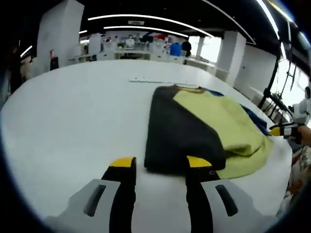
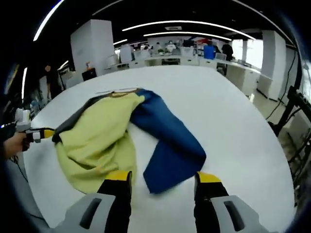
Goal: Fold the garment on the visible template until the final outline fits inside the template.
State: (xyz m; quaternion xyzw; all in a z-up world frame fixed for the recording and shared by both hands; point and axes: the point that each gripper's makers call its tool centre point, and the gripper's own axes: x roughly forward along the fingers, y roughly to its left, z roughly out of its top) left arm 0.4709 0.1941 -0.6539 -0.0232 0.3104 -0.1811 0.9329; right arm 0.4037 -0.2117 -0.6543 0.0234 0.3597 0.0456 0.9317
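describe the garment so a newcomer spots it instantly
On the large white table, the only cloth item is a tri-colour knit garment lying flat. Its yellow-green body sits between a dark charcoal panel and a blue panel.

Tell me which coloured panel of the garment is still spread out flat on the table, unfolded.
The blue panel: it lies spread on the white table beside the yellow-green middle, while the dark charcoal panel is folded over onto the yellow-green.

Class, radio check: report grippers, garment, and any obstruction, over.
Left gripper open, right gripper open, both empty. Garment on white table, dark side folded in, blue side still spread. Nothing in the way.
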